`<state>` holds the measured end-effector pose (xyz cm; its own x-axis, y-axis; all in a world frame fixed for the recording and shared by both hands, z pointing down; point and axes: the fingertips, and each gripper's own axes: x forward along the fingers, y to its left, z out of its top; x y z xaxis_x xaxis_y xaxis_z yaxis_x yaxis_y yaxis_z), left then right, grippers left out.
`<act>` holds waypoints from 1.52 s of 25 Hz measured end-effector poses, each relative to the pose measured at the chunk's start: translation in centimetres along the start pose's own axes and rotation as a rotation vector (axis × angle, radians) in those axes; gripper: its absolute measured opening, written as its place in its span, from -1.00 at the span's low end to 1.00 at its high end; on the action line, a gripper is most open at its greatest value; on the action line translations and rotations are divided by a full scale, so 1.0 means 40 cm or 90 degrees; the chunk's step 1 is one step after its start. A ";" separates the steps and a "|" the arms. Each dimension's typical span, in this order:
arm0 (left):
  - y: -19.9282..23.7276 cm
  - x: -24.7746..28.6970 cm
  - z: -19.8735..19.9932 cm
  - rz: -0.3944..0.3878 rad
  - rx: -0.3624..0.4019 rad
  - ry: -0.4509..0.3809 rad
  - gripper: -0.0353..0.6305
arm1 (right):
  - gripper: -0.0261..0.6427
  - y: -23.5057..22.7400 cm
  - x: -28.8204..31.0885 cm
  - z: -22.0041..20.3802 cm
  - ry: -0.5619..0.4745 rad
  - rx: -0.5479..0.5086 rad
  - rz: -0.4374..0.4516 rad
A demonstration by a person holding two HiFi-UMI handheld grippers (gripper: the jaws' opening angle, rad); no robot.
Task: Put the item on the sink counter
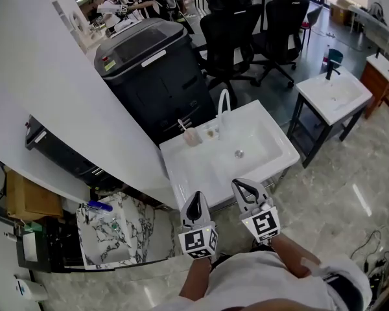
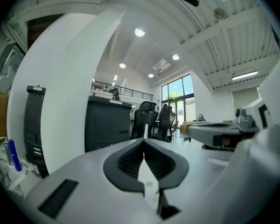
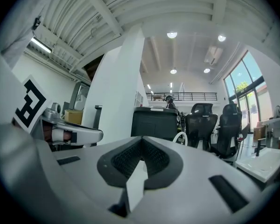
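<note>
A white sink counter (image 1: 181, 167) with a basin and a curved faucet (image 1: 223, 105) stands just ahead of me. At its back left a pinkish cup (image 1: 192, 136) holds a stick-like item, and a small object (image 1: 212, 133) lies beside it. My left gripper (image 1: 196, 199) and right gripper (image 1: 241, 185) hover side by side over the counter's front edge. Both are shut with nothing between the jaws, as the left gripper view (image 2: 143, 141) and the right gripper view (image 3: 141, 141) show. Each points level across the room, above the sink.
A marble-topped stand (image 1: 139, 229) at lower left carries a blue item (image 1: 100, 206). A curved white wall (image 1: 52, 109) rises on the left. Behind the sink stands a black copier (image 1: 152, 70), with office chairs (image 1: 246, 31) beyond. A second white sink (image 1: 334, 96) stands at right.
</note>
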<state>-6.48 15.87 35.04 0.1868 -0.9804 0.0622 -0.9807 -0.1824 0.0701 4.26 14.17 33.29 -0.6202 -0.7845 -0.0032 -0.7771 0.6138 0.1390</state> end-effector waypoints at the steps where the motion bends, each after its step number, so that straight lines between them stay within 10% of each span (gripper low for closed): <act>1: 0.005 -0.001 0.011 0.002 0.007 -0.008 -0.86 | -0.91 -0.005 0.001 0.006 -0.006 0.002 -0.009; 38: 0.012 0.029 0.011 -0.044 0.026 -0.004 -0.86 | -0.91 -0.007 0.011 0.000 0.014 -0.034 -0.025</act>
<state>-6.77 14.61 34.68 0.2538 -0.9658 0.0526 -0.9671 -0.2523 0.0341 4.23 13.65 33.26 -0.5859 -0.8103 0.0113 -0.7942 0.5768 0.1911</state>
